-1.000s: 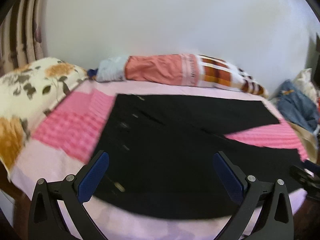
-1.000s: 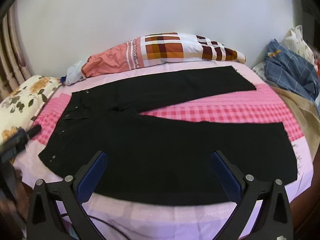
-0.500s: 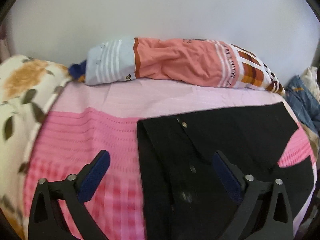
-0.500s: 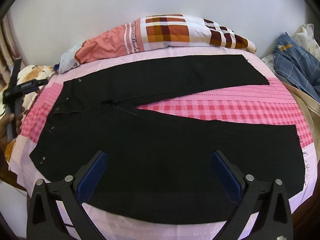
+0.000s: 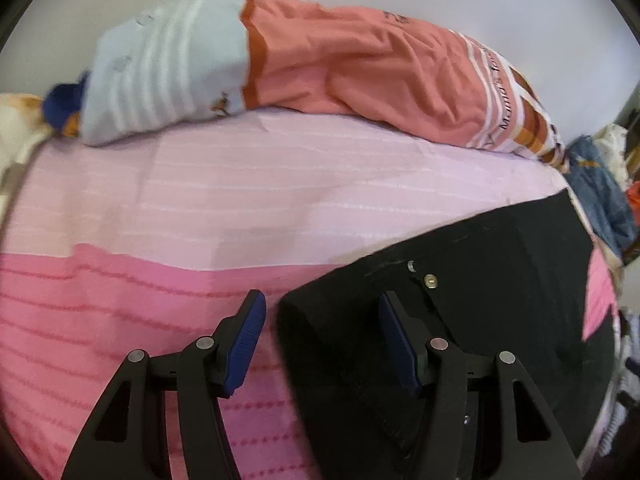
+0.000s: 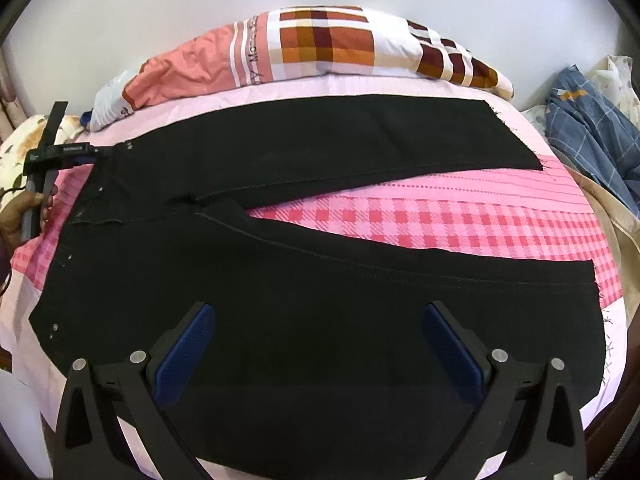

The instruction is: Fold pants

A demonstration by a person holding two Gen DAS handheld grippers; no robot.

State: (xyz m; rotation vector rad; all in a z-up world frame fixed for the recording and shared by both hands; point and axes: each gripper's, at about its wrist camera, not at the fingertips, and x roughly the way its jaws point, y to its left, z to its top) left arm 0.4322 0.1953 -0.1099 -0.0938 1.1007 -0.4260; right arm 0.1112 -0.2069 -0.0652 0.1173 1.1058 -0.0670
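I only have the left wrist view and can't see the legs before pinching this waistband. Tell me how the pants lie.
Observer: The pants lie flat, legs apart in a V, with checked blanket showing between them.
Operator: Report the right hand-held gripper.
Observer: It stands open over the near leg, gripping nothing.
Operator: Place the left hand-held gripper on the pants.
Observer: It is at the waistband's far corner, jaws closing with that corner between them.

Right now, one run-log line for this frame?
step: grasp waistband | pants: flat on bed, legs apart | left gripper: closing over waistband corner, not yet clamped | right gripper: open above near leg
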